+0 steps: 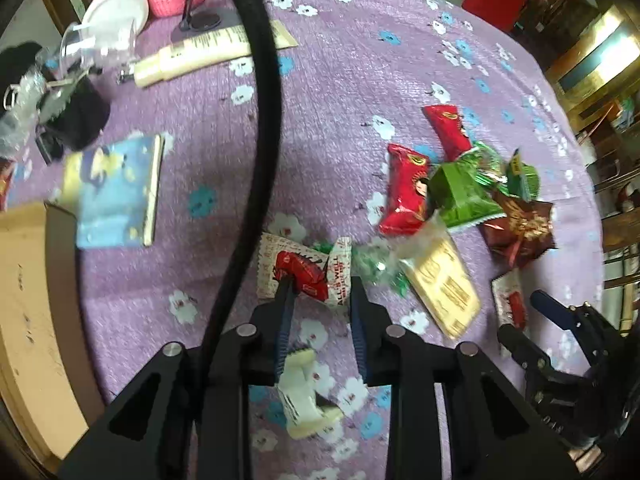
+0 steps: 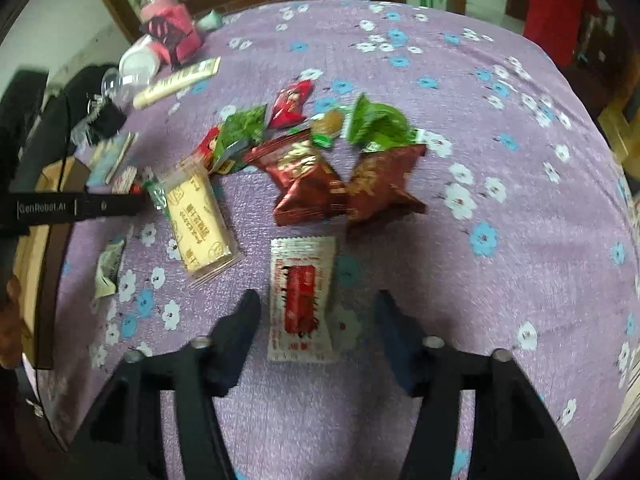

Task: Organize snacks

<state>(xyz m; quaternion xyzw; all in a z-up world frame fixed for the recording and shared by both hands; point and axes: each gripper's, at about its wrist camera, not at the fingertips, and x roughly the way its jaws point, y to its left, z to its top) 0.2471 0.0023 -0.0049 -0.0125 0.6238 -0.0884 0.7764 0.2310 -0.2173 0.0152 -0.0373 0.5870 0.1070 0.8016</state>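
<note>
While the left tongs (image 1: 320,280) are pinched on a white-and-red snack packet (image 1: 304,272) near the pile of snacks (image 1: 460,184), the right tongs (image 2: 316,308) are spread wide, nothing gripped, with a matching packet (image 2: 302,300) lying flat between them on the purple flowered tabletop (image 2: 480,120).

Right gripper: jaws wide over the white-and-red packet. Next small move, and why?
Probably lift the right gripper clear. Its jaws stand open either side of the white-and-red packet, which lies flat on the purple tablecloth with no pad touching it, so it looks released. The left gripper has a similar packet between its fingers.
</note>
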